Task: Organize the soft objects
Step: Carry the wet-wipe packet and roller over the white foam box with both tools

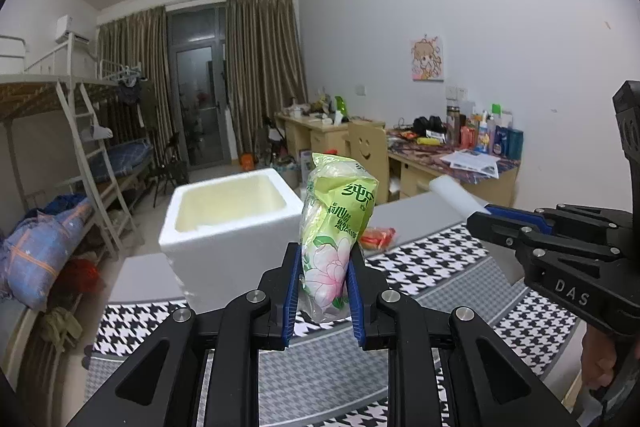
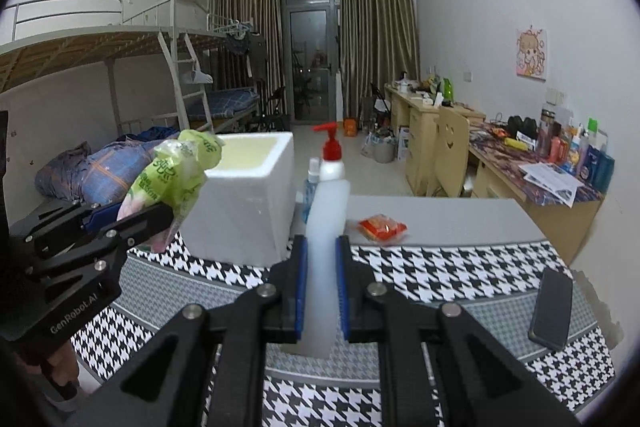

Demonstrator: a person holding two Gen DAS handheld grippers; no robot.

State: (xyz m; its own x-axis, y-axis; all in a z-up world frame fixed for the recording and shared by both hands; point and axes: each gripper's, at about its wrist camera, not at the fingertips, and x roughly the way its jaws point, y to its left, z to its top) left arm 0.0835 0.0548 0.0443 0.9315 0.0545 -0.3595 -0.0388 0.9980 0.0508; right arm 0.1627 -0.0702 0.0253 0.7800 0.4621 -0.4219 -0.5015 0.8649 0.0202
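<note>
My left gripper (image 1: 324, 261) is shut on a green plastic tissue pack (image 1: 336, 211) with a pink flower print, held upright above the table. A white foam box (image 1: 232, 219), open at the top and with nothing in it, stands just behind the pack. My right gripper (image 2: 322, 247) is shut on a white pump bottle (image 2: 326, 211) with a red pump head. In the right wrist view the left gripper (image 2: 156, 215) holds the tissue pack (image 2: 180, 175) at the left, in front of the foam box (image 2: 244, 195). In the left wrist view the right gripper (image 1: 480, 219) comes in from the right.
A small orange packet (image 2: 382, 227) lies on the grey table beyond the houndstooth cloth (image 2: 440, 267). A dark phone (image 2: 552, 307) rests on the cloth at the right. A blue spray bottle (image 2: 311, 183) stands behind the pump bottle. Bunk beds stand on the left, cluttered desks on the right.
</note>
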